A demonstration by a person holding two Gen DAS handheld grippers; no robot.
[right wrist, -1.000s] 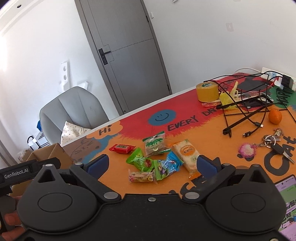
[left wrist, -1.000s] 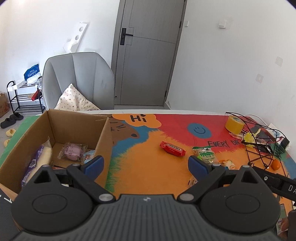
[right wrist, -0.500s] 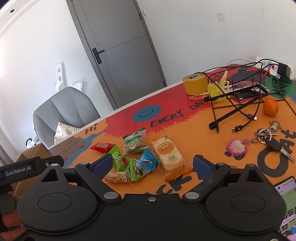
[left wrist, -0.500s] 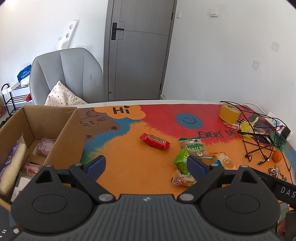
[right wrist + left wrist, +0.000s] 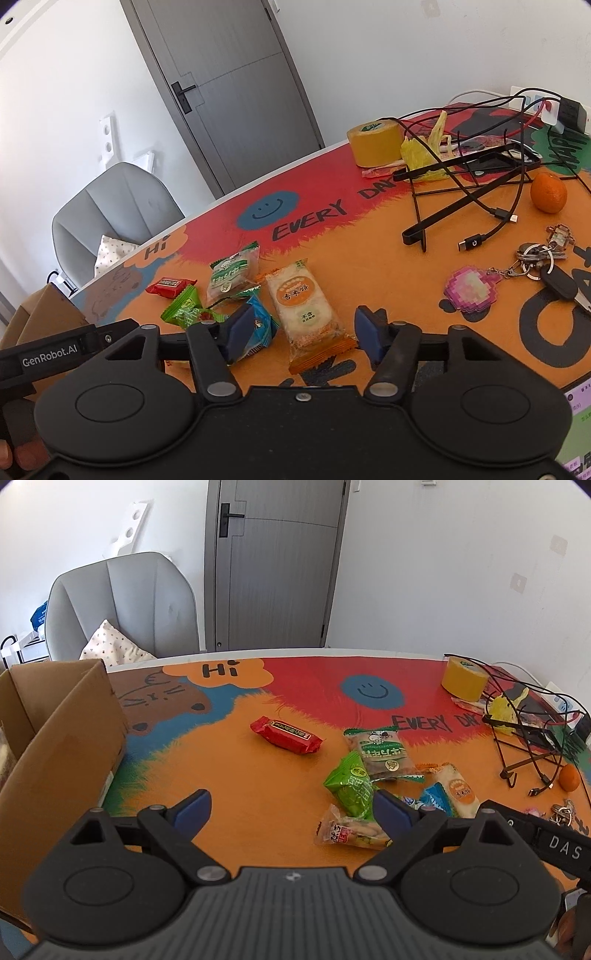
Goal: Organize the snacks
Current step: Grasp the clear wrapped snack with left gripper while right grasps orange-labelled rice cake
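Glossy, crinkled snack packets (image 5: 258, 295) lie mid-frame on the table mat (image 5: 240, 775). The right gripper (image 5: 303, 332) is closing astride an orange-labelled packet (image 5: 304, 314), pads apart from it. The left gripper (image 5: 291, 808) is spread wide, empty. A cardboard box (image 5: 62, 746) stands left.

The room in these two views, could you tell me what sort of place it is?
Probably a room in a home: a grey door, a padded chair with a cushion, and a table with a cartoon mat strewn with snacks and keys.
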